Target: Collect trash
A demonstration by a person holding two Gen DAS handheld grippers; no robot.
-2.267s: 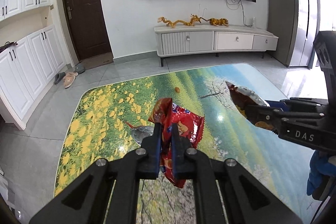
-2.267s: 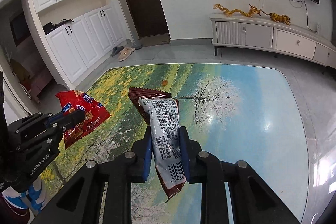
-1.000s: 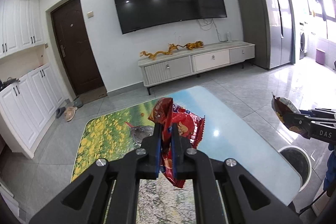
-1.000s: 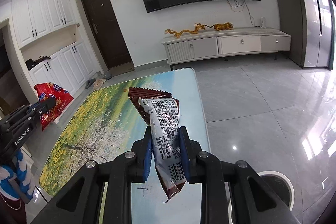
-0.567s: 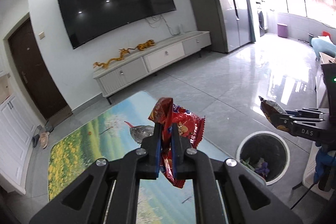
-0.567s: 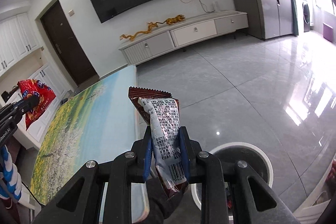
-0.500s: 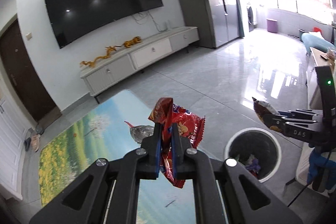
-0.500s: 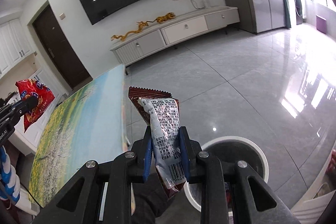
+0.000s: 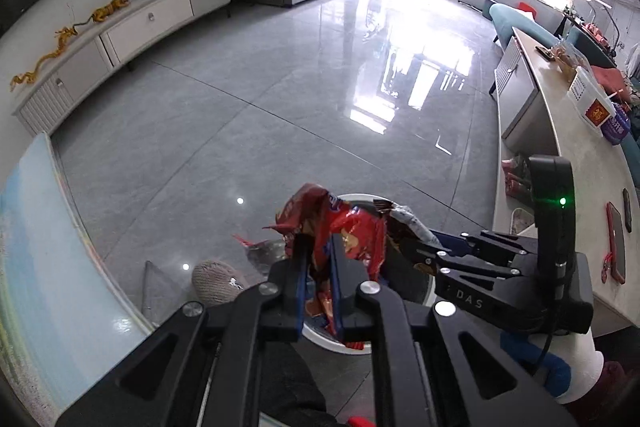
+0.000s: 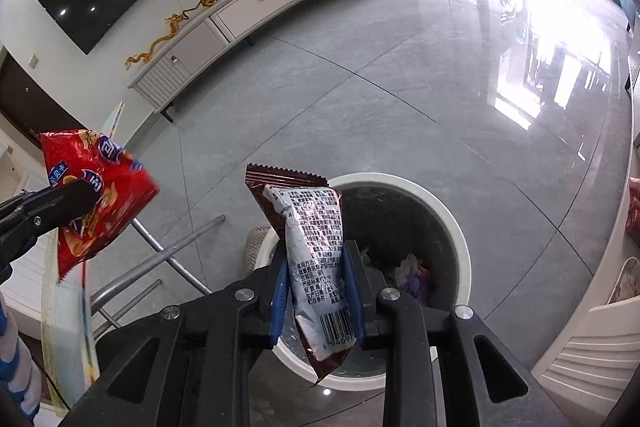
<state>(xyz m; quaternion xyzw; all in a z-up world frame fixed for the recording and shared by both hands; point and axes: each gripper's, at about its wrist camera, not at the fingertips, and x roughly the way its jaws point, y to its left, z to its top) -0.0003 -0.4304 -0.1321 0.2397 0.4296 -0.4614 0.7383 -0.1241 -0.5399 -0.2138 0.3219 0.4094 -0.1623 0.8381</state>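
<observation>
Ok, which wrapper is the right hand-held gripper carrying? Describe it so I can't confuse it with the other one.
Find the white-rimmed trash bin on the grey floor. Above its near edge, the right hand-held gripper pinches a brown wrapper with a silver back, black print and a barcode. The other wrapper is a red snack bag, off to the left.

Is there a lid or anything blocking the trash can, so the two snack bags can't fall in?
Nothing visible blocks it. The trash can has no lid. The right gripper holds the brown-and-silver wrapper right over the opening. The left gripper holds the red snack bag above the rim.
</observation>
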